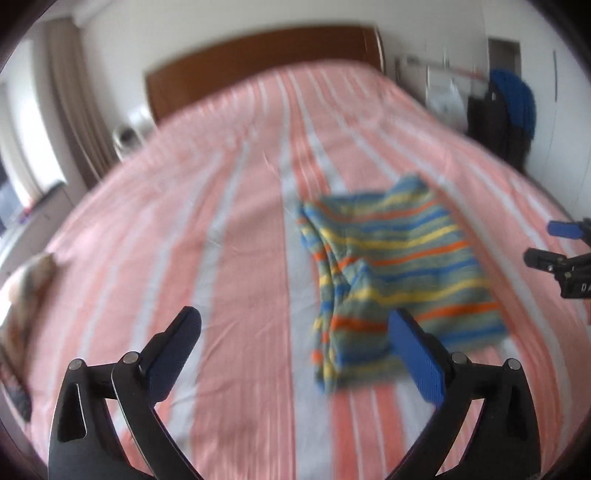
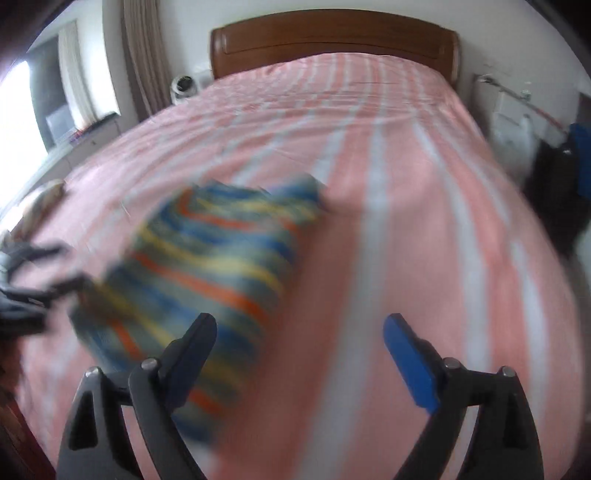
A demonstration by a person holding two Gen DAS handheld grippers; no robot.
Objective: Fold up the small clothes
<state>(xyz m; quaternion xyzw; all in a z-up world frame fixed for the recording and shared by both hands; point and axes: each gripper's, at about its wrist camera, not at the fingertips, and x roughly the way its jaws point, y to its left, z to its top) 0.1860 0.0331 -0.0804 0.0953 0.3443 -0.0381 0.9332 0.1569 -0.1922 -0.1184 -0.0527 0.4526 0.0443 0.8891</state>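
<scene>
A small striped knit garment, in blue, green, yellow and orange, lies folded on the pink striped bed. My left gripper is open and empty, above the bed just left of the garment's near edge. In the right wrist view the garment is blurred. My right gripper is open and empty, above the bed with its left finger over the garment's near right part. The right gripper also shows at the right edge of the left wrist view. The left gripper shows blurred at the left of the right wrist view.
A brown wooden headboard stands at the far end of the bed. Another cloth item lies at the bed's left edge. Dark and blue clothes hang at the right. A curtain and window are at the left.
</scene>
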